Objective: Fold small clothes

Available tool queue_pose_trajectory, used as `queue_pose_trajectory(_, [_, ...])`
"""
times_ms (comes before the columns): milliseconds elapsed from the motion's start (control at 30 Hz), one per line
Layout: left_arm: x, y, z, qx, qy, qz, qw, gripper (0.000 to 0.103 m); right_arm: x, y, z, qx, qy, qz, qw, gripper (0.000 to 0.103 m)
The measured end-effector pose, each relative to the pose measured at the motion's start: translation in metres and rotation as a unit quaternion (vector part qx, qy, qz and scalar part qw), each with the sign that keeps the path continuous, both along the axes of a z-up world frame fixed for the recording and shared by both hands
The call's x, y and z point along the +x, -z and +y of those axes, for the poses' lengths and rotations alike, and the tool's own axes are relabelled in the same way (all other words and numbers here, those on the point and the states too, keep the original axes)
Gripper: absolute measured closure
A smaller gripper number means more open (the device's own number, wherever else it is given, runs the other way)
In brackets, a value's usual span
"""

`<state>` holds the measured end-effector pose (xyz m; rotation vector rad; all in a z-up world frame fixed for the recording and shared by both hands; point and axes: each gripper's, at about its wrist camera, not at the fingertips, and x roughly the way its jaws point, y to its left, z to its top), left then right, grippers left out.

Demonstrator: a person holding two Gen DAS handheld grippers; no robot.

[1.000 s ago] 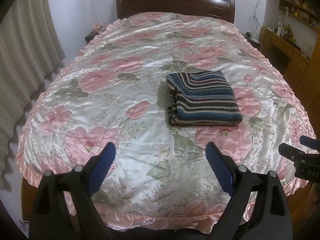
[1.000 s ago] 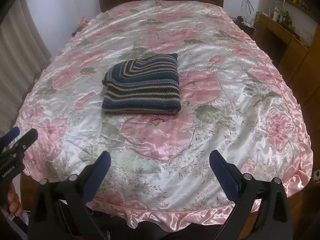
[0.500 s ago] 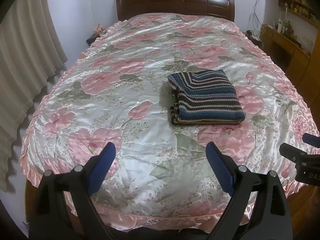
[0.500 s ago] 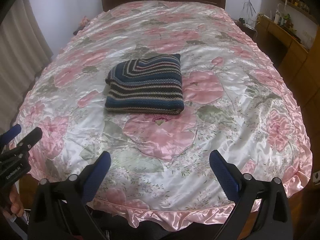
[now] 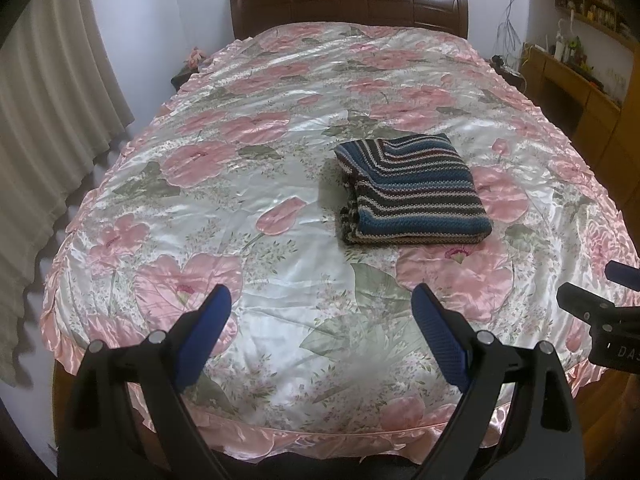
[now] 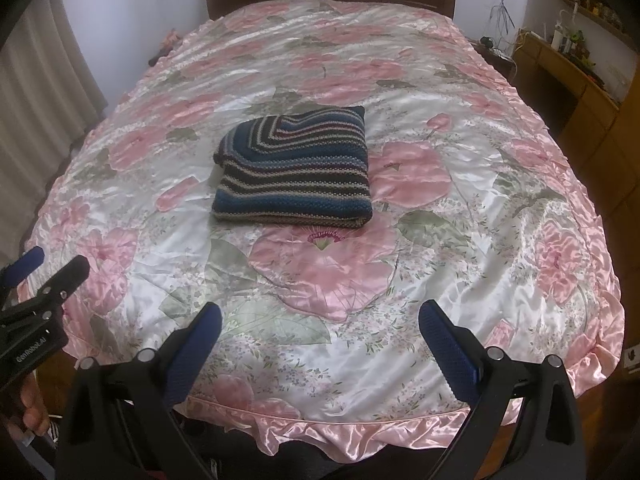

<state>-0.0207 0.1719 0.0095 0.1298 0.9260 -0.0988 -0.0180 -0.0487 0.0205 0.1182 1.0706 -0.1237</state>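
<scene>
Neatly folded striped knit garment [image 5: 414,192]

Both grippers have drawn slightly back from the folded sweater [image 5: 412,192], apparently rising a little.

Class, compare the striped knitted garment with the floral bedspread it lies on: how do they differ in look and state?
The striped knitted garment is dark, in blue, black and cream bands; the floral bedspread is pale, with pink flowers. The garment looks matt and coarse-knit, the bedspread glossy and smooth. The garment is folded into a compact, thick rectangle, while the bedspread is spread flat across the bed, its frilled edge hanging over. Both are patterned textiles, and neither is touched by a claw.
</scene>
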Motion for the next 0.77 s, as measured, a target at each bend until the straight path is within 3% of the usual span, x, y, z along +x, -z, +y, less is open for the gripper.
queue_pose_trajectory(767, [0.004,0.004,0.006,0.002,0.000,0.005,1.0000,0.012,0.002,0.003,-0.011,0.000,0.001,0.006,1.000,0.004])
